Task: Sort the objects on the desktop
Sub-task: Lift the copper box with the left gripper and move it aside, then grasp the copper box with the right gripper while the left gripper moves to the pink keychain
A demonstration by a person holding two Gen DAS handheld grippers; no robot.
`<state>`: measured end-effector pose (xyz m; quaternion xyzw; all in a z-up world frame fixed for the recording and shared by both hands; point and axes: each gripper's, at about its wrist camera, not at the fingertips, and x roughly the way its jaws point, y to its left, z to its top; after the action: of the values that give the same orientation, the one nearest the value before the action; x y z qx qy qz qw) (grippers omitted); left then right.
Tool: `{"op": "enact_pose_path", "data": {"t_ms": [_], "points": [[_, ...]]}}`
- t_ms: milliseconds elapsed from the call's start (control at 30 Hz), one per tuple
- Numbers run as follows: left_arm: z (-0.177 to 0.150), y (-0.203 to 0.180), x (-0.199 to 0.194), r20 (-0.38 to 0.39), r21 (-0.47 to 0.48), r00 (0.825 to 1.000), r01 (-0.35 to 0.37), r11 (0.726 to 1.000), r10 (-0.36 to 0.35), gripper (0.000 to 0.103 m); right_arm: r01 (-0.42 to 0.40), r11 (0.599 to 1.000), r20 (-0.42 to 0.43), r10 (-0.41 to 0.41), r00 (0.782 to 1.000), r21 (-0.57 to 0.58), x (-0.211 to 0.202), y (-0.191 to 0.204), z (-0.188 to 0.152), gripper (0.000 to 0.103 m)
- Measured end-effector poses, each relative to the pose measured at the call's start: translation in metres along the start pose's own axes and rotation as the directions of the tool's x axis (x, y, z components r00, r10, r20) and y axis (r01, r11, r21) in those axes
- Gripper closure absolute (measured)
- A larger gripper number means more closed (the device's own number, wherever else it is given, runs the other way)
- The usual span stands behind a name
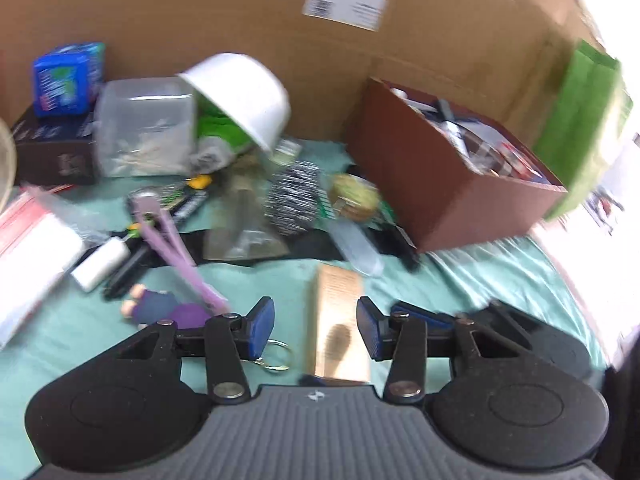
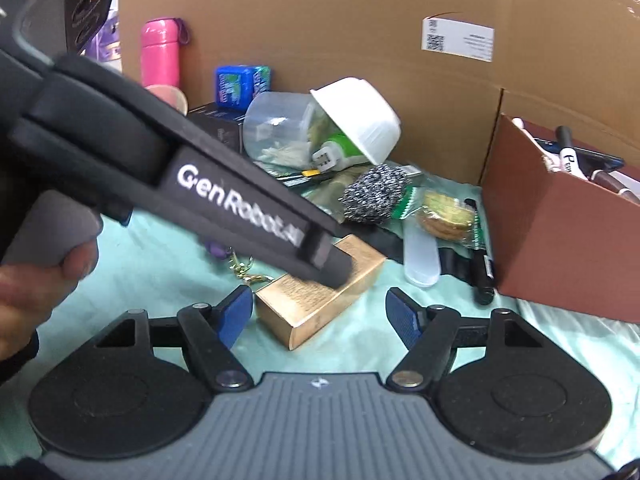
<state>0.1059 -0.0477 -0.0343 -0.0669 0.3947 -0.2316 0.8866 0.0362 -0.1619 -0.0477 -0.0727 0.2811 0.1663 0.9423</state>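
A gold rectangular box (image 1: 340,320) lies on the mint-green cloth (image 1: 500,272). My left gripper (image 1: 316,328) is open around it, with cloth showing between the left pad and the box. The right pad sits close to the box's edge. In the right wrist view the same gold box (image 2: 316,300) lies between the blue pads of my right gripper (image 2: 320,316), which is open with a gap on each side. The left gripper's body crosses that view from the upper left, and one of its fingers (image 2: 328,266) rests over the box's top. A person's hand (image 2: 40,280) holds its handle.
A brown box (image 1: 440,184) with pens stands at the right, against a cardboard wall (image 1: 240,12). Behind the gold box lie a steel scourer (image 1: 294,200), a wrapped biscuit (image 1: 354,196), a tipped white bowl (image 1: 240,96), a black marker (image 2: 480,256) and a purple keychain figure (image 1: 168,308).
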Motion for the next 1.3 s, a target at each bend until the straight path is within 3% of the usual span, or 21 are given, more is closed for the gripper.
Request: {"op": "enact_pose_path", "data": {"t_ms": [133, 233, 367, 600, 733, 833, 1000, 1033, 1067, 1100, 1133, 1167, 1300], "points": [[0.002, 0.011, -0.007, 0.016, -0.042, 1.000, -0.016, 0.999, 0.017, 0.054, -0.021, 1.000, 0.006, 0.021, 1.000, -0.006, 0.005, 0.006, 0.002, 0.032], [0.000, 0.016, -0.012, 0.023, -0.053, 0.999, -0.040, 0.998, 0.041, 0.054, -0.014, 1.000, -0.009, 0.014, 1.000, -0.018, 0.008, 0.008, 0.000, 0.044], [-0.005, 0.023, -0.017, 0.039, -0.081, 0.998, -0.052, 0.995, 0.055, 0.053, 0.027, 1.000, -0.025, -0.027, 0.999, 0.012, 0.004, -0.006, -0.003, 0.050], [-0.018, 0.023, -0.039, 0.091, -0.076, 0.994, -0.055, 0.996, 0.062, 0.047, 0.031, 0.999, -0.005, -0.031, 1.000, 0.035, 0.002, -0.015, 0.000, 0.050], [-0.022, 0.027, -0.035, 0.083, -0.066, 0.980, -0.173, 0.983, 0.178, 0.044, 0.021, 0.999, -0.016, -0.021, 1.000, 0.032, 0.007, -0.012, -0.001, 0.050], [-0.016, 0.032, -0.024, 0.057, -0.090, 0.982, -0.173, 0.981, 0.178, 0.043, 0.028, 0.999, -0.015, -0.028, 1.000, 0.031, 0.009, -0.009, 0.000, 0.050], [-0.009, 0.020, -0.009, 0.058, -0.043, 0.977, -0.205, 0.978, 0.207, 0.031, 0.032, 0.999, -0.022, -0.031, 0.999, 0.032, 0.011, -0.010, -0.001, 0.050], [-0.010, 0.018, -0.007, 0.064, -0.030, 0.973, -0.218, 0.975, 0.219, 0.033, 0.033, 0.999, -0.024, -0.032, 0.999, 0.033, 0.012, -0.010, -0.001, 0.050], [-0.011, 0.017, -0.007, 0.073, -0.019, 0.969, -0.235, 0.972, 0.236, 0.042, 0.032, 0.999, -0.026, -0.031, 0.999, 0.033, 0.012, -0.011, -0.001, 0.050], [-0.013, 0.016, -0.008, 0.083, -0.007, 0.961, -0.262, 0.965, 0.262, 0.062, 0.029, 0.999, -0.025, -0.028, 0.999, 0.033, 0.011, -0.010, -0.001, 0.050], [-0.014, 0.017, -0.010, 0.087, 0.007, 0.953, -0.292, 0.957, 0.290, 0.070, 0.026, 0.999, -0.022, -0.025, 0.999, 0.031, 0.010, -0.010, -0.002, 0.050], [-0.014, 0.021, -0.014, 0.086, -0.002, 0.959, -0.270, 0.963, 0.269, 0.077, 0.023, 0.999, -0.020, -0.023, 1.000, 0.031, 0.010, -0.010, -0.002, 0.050], [-0.015, 0.028, -0.021, 0.081, -0.048, 0.968, -0.236, 0.971, 0.239, 0.079, 0.019, 0.999, -0.020, -0.018, 1.000, 0.040, 0.011, -0.011, -0.001, 0.050]]}}
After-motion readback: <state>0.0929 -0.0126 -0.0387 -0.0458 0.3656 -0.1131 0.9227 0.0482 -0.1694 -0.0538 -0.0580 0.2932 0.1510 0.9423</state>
